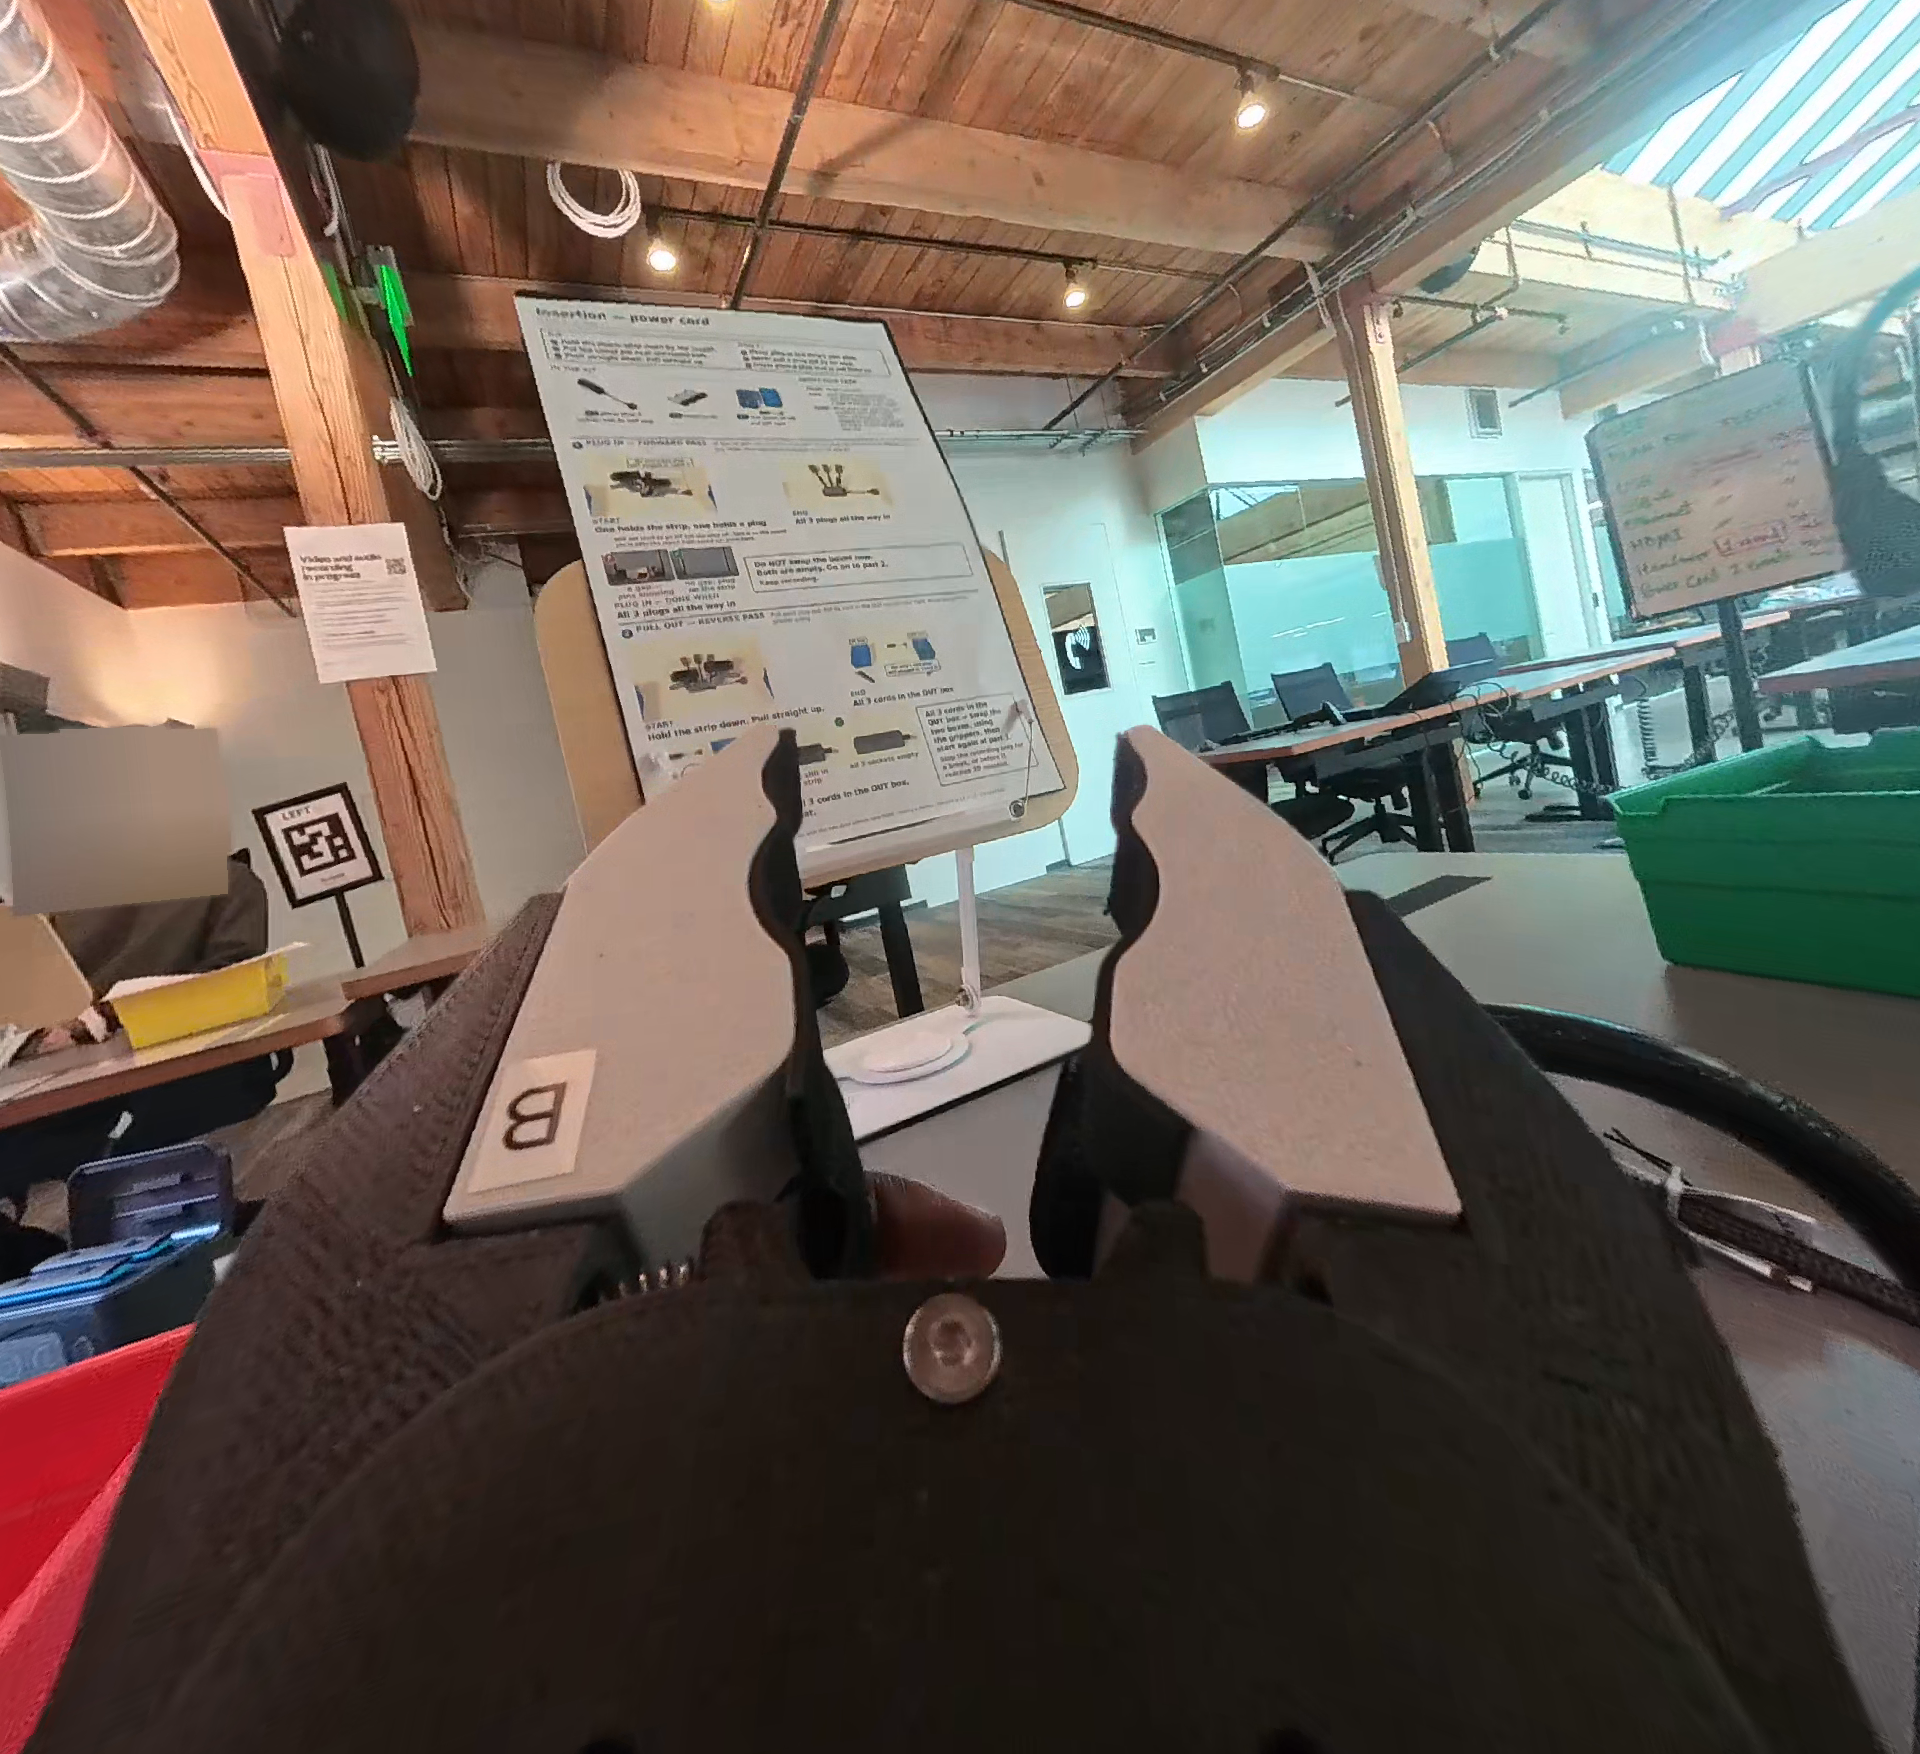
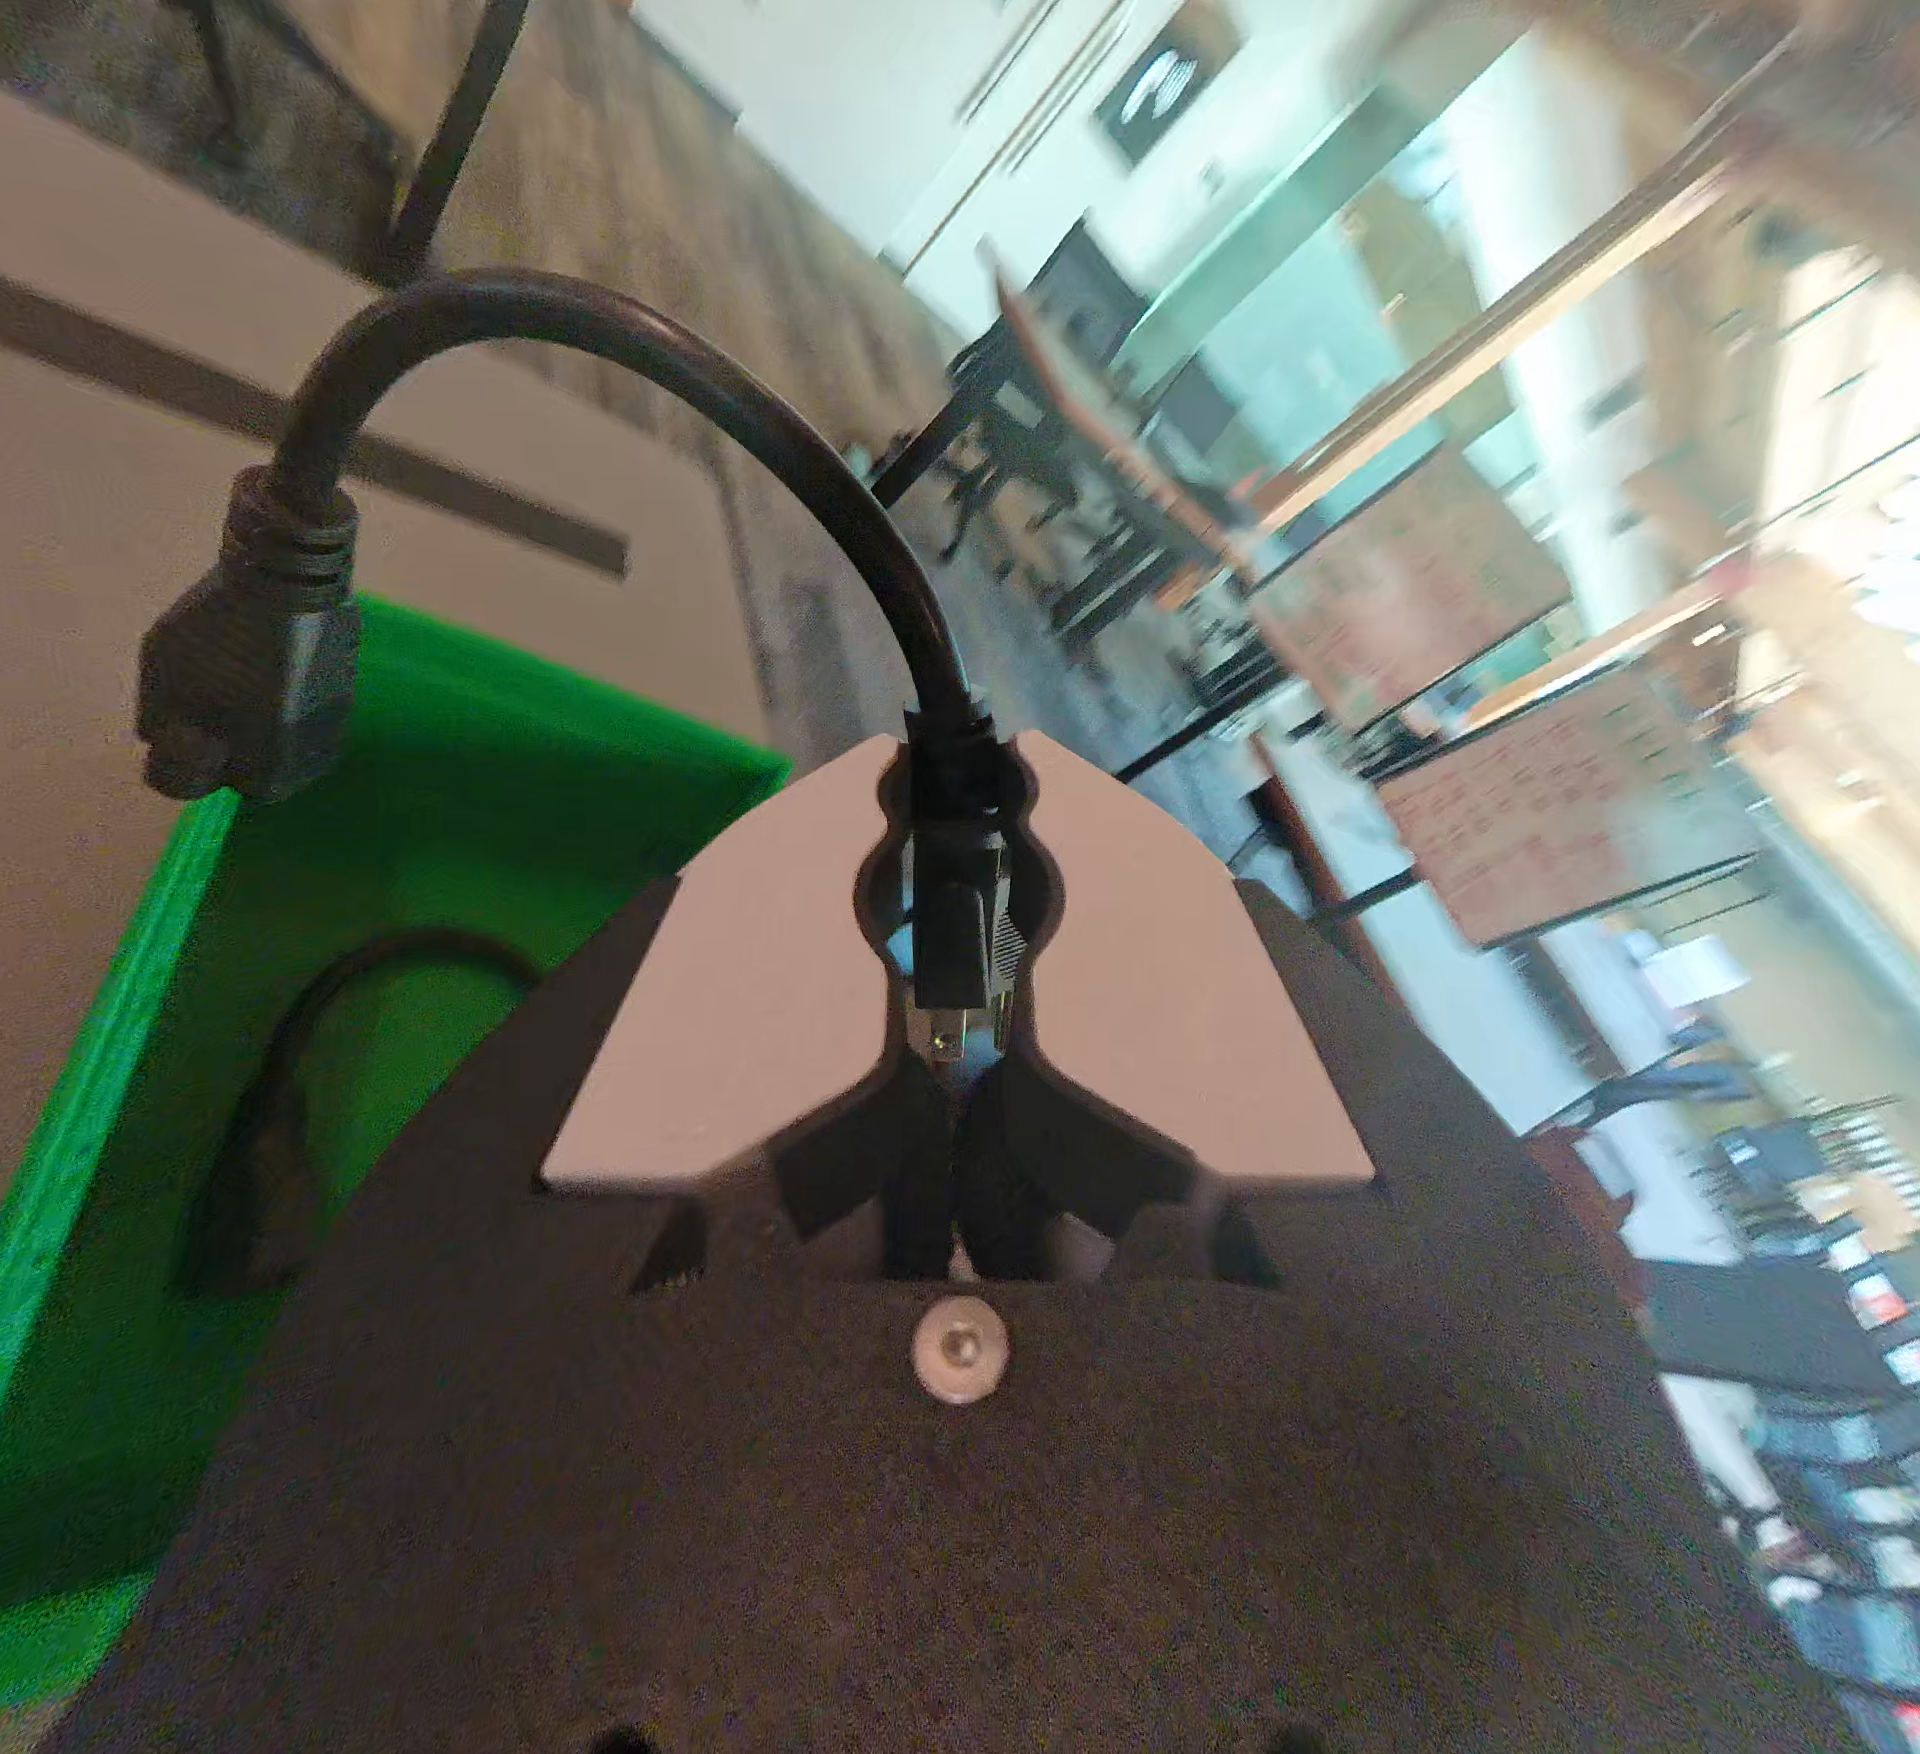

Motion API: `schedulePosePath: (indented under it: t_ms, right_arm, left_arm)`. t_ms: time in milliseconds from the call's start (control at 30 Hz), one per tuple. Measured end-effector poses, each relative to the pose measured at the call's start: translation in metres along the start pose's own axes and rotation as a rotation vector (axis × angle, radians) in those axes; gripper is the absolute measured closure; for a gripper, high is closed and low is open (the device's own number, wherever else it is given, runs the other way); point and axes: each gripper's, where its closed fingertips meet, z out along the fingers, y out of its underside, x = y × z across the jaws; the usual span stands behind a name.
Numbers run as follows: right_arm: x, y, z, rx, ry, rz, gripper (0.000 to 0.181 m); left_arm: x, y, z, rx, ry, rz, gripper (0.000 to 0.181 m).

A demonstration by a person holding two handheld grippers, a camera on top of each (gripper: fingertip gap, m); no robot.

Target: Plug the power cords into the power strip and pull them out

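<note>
My right gripper (image 2: 956, 769) is shut on the plug end of a short black power cord (image 2: 665, 374). The metal prongs point back toward the camera. The cord arches up and left, and its black socket end (image 2: 249, 665) hangs over a green bin (image 2: 436, 831). The right wrist view is tilted and blurred. My left gripper (image 1: 951, 769) is open and empty, raised and pointing at an instruction sheet on a stand (image 1: 769, 561). A thick black cable (image 1: 1704, 1102) curves on the grey table (image 1: 1558, 935) to its right. The power strip is not in view.
The green bin also shows at the right of the left wrist view (image 1: 1777, 852). A red bin (image 1: 62, 1455) is at the lower left. The stand's white base (image 1: 935, 1050) sits ahead on the table. A person sits at another table (image 1: 156, 1060) with a yellow box (image 1: 197, 998). My right fingertips sit around 55 cm from my left ones.
</note>
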Motion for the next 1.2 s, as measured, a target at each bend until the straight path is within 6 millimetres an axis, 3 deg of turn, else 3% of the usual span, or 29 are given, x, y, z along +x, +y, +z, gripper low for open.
schedulePosePath:
  t_ms: [233,400,467,667,800,967,1033,1100,1200]
  right_arm:
    - [-0.042,0.087,0.058,-0.306,-0.317,0.222,0.166]
    - [-0.091,0.147,0.089,-0.535,-0.541,0.381,0.165]
    - [-0.103,0.158,0.094,-0.579,-0.589,0.414,0.165]
    - [-0.121,0.156,0.089,-0.641,-0.694,0.536,0.165]
    - [-0.109,0.125,0.088,-0.522,-0.674,0.581,0.144]
    - [-0.075,0.065,0.08,-0.271,-0.499,0.481,0.095]
    - [-0.064,0.029,0.072,-0.105,-0.437,0.41,0.072]
    - [-0.063,-0.02,0.056,0.12,-0.432,0.382,0.06]
    - [-0.079,-0.096,0.013,0.475,-0.566,0.403,0.047]
  left_arm:
    - [0.001,0.003,0.0,-0.012,0.009,-0.019,0.124]
    - [-0.002,0.007,0.0,-0.024,0.004,-0.042,0.124]
    - [-0.001,0.007,0.0,-0.027,0.009,-0.025,0.124]
    - [0.004,0.004,0.001,-0.024,0.029,-0.045,0.119]
    - [-0.003,-0.001,-0.001,-0.002,-0.001,-0.047,0.116]
    - [-0.011,-0.011,-0.005,0.051,-0.035,-0.065,0.112]
    - [-0.011,-0.017,-0.006,0.077,-0.039,-0.061,0.109]
    - [-0.011,-0.025,-0.008,0.115,-0.037,-0.047,0.106]
    - [-0.001,-0.043,-0.012,0.203,0.022,-0.029,0.106]
